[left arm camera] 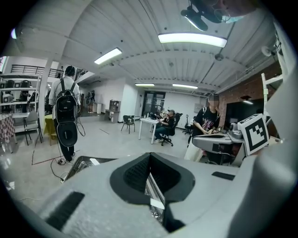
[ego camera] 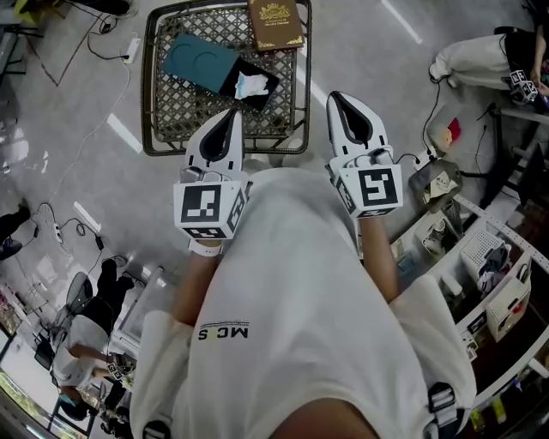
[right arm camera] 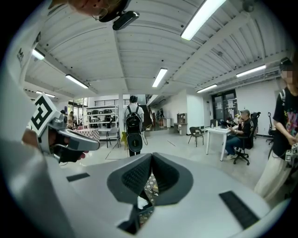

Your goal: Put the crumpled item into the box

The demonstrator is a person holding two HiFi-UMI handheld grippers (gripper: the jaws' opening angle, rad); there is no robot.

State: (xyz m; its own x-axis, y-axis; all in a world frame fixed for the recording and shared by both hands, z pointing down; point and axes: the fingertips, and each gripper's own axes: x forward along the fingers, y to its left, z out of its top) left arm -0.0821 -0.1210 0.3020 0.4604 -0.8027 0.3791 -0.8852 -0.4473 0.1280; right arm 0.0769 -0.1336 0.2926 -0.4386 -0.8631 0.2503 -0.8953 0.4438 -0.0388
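A white crumpled item (ego camera: 251,85) lies inside an open black box (ego camera: 268,77) on a metal mesh table (ego camera: 171,116). A teal lid (ego camera: 199,60) rests against the box's left side. My left gripper (ego camera: 232,114) hovers at the table's near edge, just short of the box, shut with nothing in it. Over the table's near right corner, my right gripper (ego camera: 336,98) is also shut and empty. Both are held close to the white-shirted body. In the left gripper view the left gripper's (left arm camera: 150,157) jaws meet; the right gripper's (right arm camera: 151,157) do the same in the right gripper view.
A brown book (ego camera: 274,23) lies at the table's far edge. Cables and a power strip (ego camera: 130,48) run over the floor to the left. Shelving with clutter (ego camera: 489,266) stands at the right. A person with a backpack (left arm camera: 65,118) stands farther off; others sit at desks.
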